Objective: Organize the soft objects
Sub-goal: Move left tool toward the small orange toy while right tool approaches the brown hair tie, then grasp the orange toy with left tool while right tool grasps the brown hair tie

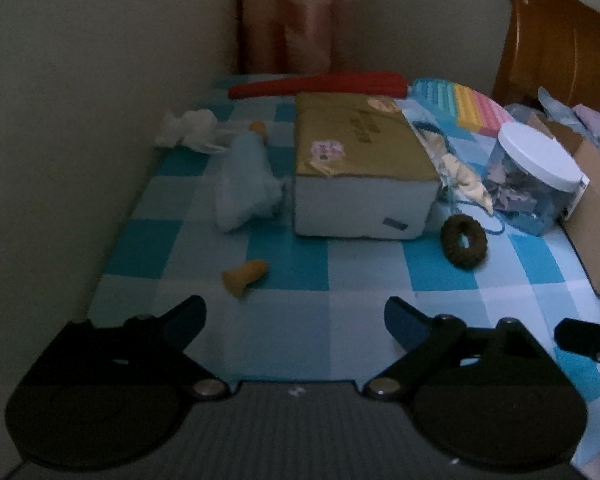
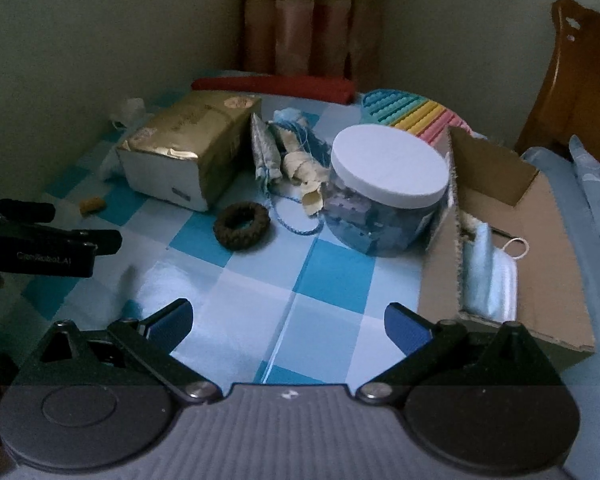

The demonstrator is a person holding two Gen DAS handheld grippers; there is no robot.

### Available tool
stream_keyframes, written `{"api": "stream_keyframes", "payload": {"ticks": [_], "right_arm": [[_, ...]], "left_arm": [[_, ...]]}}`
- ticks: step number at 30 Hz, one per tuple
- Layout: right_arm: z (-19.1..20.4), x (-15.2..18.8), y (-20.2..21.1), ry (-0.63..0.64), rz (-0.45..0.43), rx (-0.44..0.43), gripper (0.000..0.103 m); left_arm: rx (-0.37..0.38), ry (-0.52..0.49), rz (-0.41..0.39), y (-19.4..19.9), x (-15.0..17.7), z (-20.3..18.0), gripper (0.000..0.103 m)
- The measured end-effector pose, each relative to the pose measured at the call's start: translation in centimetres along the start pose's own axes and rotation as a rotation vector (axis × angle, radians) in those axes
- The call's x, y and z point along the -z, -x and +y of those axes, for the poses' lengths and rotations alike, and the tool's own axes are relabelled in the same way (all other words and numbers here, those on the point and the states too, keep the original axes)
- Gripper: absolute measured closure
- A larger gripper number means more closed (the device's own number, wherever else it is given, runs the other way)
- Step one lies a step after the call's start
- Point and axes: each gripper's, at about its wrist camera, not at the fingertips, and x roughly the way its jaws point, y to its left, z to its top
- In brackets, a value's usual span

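On the blue checked cloth (image 1: pixel 288 268) lie soft things: a dark scrunchie (image 1: pixel 464 241) (image 2: pixel 242 225), a pale blue plush piece (image 1: pixel 246 180), a small tan plush piece (image 1: pixel 245 276) (image 2: pixel 91 204), and a bundle of cream and blue fabric with cord (image 1: pixel 460 168) (image 2: pixel 296 160). An open cardboard box (image 2: pixel 496 240) at the right holds blue face masks (image 2: pixel 488 276). My left gripper (image 1: pixel 296 316) is open and empty above the cloth, short of the tan piece. My right gripper (image 2: pixel 288 320) is open and empty, left of the box.
A gold-topped tissue pack (image 1: pixel 356 168) (image 2: pixel 188 152) sits mid-table. A clear jar with a white lid (image 1: pixel 536 176) (image 2: pixel 388 192) stands beside the box. A red roll (image 1: pixel 320 85), a rainbow pop toy (image 1: pixel 468 106), white crumpled plastic (image 1: pixel 188 128), walls left and behind, a wooden chair (image 2: pixel 576 80).
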Motion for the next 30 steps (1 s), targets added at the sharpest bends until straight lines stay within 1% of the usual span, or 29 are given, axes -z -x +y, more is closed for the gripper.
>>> {"api": "stream_keyframes", "payload": {"ticks": [4, 8, 11, 12, 14, 16, 18, 21, 24, 26, 27, 29, 30], "right_arm": [[-0.1, -0.2, -1.1, 0.004, 0.016, -0.009, 0.0], [-0.2, -0.3, -1.9, 0.011, 0.022, -0.013, 0.0], [-0.5, -0.5, -2.4, -0.003, 0.021, -0.019, 0.0], [-0.6, -0.6, -2.6, -0.007, 0.022, -0.023, 0.0], [-0.7, -0.6, -2.9, -0.015, 0.025, -0.026, 0.0], [-0.7, -0.6, -3.2, -0.013, 0.03, -0.025, 0.0], [-0.5, -0.5, -3.3, 0.001, 0.03, -0.023, 0.0], [-0.4, -0.6, -3.4, 0.007, 0.027, -0.032, 0.0], [-0.3, -0.8, -3.4, 0.008, 0.026, -0.04, 0.0], [-0.1, -0.8, -3.3, 0.014, 0.022, -0.043, 0.0], [0.0, -0.9, -3.3, 0.018, 0.021, -0.044, 0.0], [0.2, -0.9, -3.3, 0.027, 0.019, -0.047, 0.0], [0.4, -1.0, -3.4, 0.034, 0.018, -0.05, 0.0]], "left_arm": [[0.011, -0.003, 0.016, -1.2, -0.3, -0.5, 0.008], [0.037, 0.038, 0.043, -2.4, -0.8, -0.2, 0.008], [0.035, 0.053, 0.036, -2.9, -1.1, -0.2, 0.01], [0.031, 0.059, 0.035, -3.1, -1.2, -0.2, 0.012], [0.028, 0.07, 0.029, -3.3, -1.4, -0.3, 0.027], [0.009, 0.065, 0.017, -3.3, -1.6, -0.5, 0.034], [-0.03, 0.05, 0.009, -3.4, -1.7, -0.8, 0.035], [-0.041, 0.074, 0.004, -3.4, -1.9, -0.5, 0.038], [-0.056, 0.074, 0.002, -3.4, -2.1, -0.5, 0.046], [-0.068, 0.073, -0.001, -3.4, -2.2, -0.4, 0.056], [-0.07, 0.078, -0.003, -3.4, -2.2, -0.3, 0.058], [-0.081, 0.088, -0.009, -3.4, -2.3, 0.0, 0.066], [-0.082, 0.092, -0.01, -3.4, -2.4, 0.2, 0.067]]}}
